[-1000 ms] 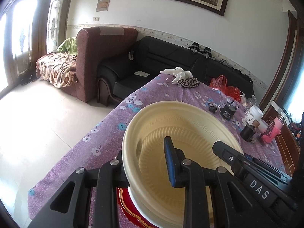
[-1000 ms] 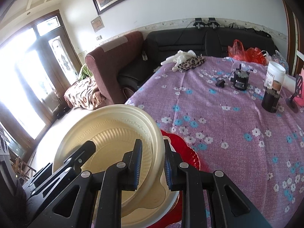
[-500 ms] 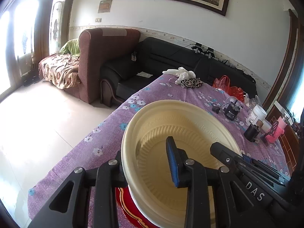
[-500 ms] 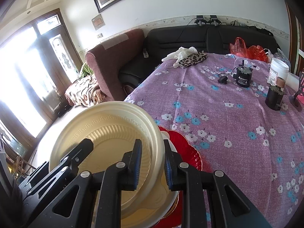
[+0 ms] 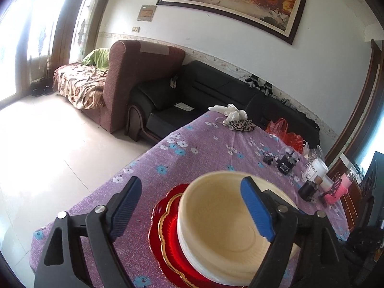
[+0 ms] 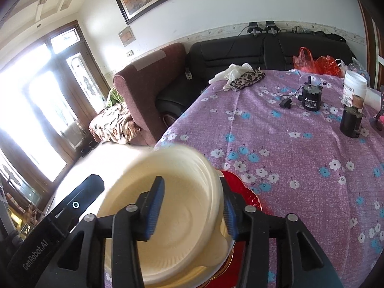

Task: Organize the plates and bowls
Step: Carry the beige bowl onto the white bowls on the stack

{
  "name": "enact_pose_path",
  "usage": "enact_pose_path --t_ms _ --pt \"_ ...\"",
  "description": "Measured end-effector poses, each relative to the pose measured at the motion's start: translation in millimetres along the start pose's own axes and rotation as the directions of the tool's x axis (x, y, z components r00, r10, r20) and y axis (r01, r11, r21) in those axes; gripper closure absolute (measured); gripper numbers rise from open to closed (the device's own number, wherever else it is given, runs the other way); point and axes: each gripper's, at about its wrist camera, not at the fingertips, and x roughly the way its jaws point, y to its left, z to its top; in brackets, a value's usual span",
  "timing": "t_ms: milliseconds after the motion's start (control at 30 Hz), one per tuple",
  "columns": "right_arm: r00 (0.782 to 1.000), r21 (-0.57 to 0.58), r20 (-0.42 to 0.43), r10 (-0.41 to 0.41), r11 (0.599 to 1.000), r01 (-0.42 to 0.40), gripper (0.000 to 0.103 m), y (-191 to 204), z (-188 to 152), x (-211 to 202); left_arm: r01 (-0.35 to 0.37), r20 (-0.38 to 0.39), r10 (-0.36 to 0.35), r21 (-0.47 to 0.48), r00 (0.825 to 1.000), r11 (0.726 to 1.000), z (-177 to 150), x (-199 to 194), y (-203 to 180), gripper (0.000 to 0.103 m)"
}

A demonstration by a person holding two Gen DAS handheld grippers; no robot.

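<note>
Your left tool (image 5: 192, 206) is spreading its jaws, and its blue pads (image 5: 258, 212) stand clear on either side of the cream bowl (image 5: 223, 220); nothing is pinched there. Your right tool (image 6: 190, 207) is opening too: the bowl's (image 6: 172, 206) right rim sits between its pads (image 6: 153, 207), and whether they still press on it you cannot tell from the blurred rim.

The cream bowl rests on a stack of cream plates (image 5: 216, 268), and that stack sits on a red plate (image 5: 168, 230) with a gold line around it. In the right wrist view the bowl looks tilted and blurred. The whole pile stands near the surface's (image 5: 204, 148) near edge, toward its left corner, on a purple cloth with blue and white flowers.

Toward the far edge lie a white glove (image 5: 230, 110) touching a leopard-print pouch (image 5: 241, 125). Along the right edge stand a small black device (image 5: 285, 164), a white jar (image 5: 316, 171) and a dark bottle (image 5: 308, 189). Beyond the far right corner sit red plastic bags (image 5: 286, 135). Behind the surface a black sofa (image 5: 216, 88) meets a maroon armchair (image 5: 141, 76).
</note>
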Motion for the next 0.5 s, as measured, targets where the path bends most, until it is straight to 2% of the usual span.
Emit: enact_pose_path --t_ms 33,100,400,500 --pt "1.000 0.005 0.012 -0.004 1.000 0.004 0.039 -0.2 0.6 -2.9 -0.008 0.010 0.008 -0.001 1.000 1.000 0.7 -2.4 0.7 0.016" --pt "0.999 0.008 0.043 -0.010 1.000 0.010 0.033 -0.5 1.8 -10.7 -0.014 0.021 0.014 0.000 1.000 1.000 0.2 -6.4 0.5 0.016" --pt "0.993 0.013 0.112 -0.028 1.000 0.027 0.027 -3.8 -1.4 -45.1 -0.062 0.087 0.059 0.041 0.995 0.997 -4.2 -34.2 -10.2 0.015" --pt "0.992 0.020 0.125 -0.034 0.999 0.032 0.025 -8.5 -6.6 -57.3 -0.103 0.147 0.094 0.054 0.985 0.993 -7.3 -52.8 -16.5 0.009"
